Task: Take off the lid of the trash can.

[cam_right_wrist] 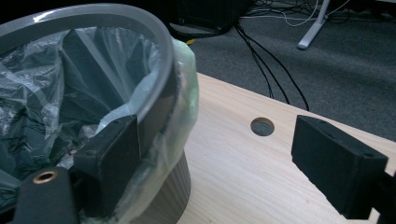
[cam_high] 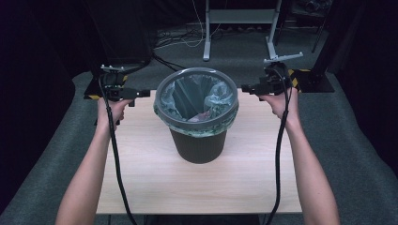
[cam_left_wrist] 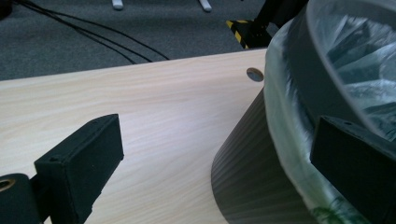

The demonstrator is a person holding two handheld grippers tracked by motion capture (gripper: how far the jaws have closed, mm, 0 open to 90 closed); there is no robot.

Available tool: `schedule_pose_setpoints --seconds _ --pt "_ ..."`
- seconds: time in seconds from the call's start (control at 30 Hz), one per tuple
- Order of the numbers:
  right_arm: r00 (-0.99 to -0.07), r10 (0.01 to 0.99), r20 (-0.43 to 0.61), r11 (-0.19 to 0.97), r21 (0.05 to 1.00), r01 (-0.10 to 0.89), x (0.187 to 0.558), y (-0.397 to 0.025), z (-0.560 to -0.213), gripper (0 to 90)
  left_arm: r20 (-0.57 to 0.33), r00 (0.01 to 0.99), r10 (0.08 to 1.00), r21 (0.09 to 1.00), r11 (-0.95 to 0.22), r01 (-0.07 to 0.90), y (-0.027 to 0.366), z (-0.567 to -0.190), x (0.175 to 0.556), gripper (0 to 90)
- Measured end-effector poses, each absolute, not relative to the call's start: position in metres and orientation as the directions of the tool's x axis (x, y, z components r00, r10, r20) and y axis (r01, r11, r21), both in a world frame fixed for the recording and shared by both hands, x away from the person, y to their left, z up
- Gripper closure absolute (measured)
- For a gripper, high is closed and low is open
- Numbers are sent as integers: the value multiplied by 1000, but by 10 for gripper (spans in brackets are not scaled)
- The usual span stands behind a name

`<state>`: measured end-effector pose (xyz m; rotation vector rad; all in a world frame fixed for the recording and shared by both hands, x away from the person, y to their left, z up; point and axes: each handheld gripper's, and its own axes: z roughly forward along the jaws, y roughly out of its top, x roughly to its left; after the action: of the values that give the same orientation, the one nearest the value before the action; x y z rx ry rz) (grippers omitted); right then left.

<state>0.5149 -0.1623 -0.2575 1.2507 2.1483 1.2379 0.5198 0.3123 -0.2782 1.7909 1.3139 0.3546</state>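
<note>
A dark ribbed bin [cam_high: 197, 140] stood at the middle of the wooden table [cam_high: 155, 183], lined with a pale green bag [cam_high: 220, 96] whose edge was folded out over the rim under a grey ring [cam_high: 162, 110]. The left gripper [cam_high: 140, 93] hung just left of the rim and the right gripper [cam_high: 249, 88] just right of it, both with their jaws spread wide and grasping nothing. In the left gripper view one jaw stood close against the folded bag [cam_left_wrist: 289, 140] and the other well out over the table; the right gripper view showed the same on its side. Something pinkish [cam_high: 201, 117] lay inside. Judging by this, the grippers were only placed; gripping and lifting the ring or bag remained.
</note>
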Motion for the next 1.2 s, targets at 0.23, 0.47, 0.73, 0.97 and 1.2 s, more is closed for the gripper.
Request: schedule_pose_setpoints --seconds 0.23,0.47,0.73,0.97,1.2 --pt "-575 810 113 250 821 513 518 -141 -251 186 -231 435 870 777 -104 621 294 -263 524 72" --pt "-584 806 101 285 799 530 521 -122 -251 276 -197 468 861 768 -161 620 269 -258 531 156" --pt "-557 826 86 305 762 571 527 -107 -257 356 -167 490 855 731 -226 644 248 -267 539 355" --pt "-535 841 76 311 742 595 531 -103 -262 417 -131 496 858 723 -260 640 242 -270 540 459" --pt "-523 850 61 319 730 604 531 -99 -264 509 -154 508 847 718 -257 647 243 -273 541 564"
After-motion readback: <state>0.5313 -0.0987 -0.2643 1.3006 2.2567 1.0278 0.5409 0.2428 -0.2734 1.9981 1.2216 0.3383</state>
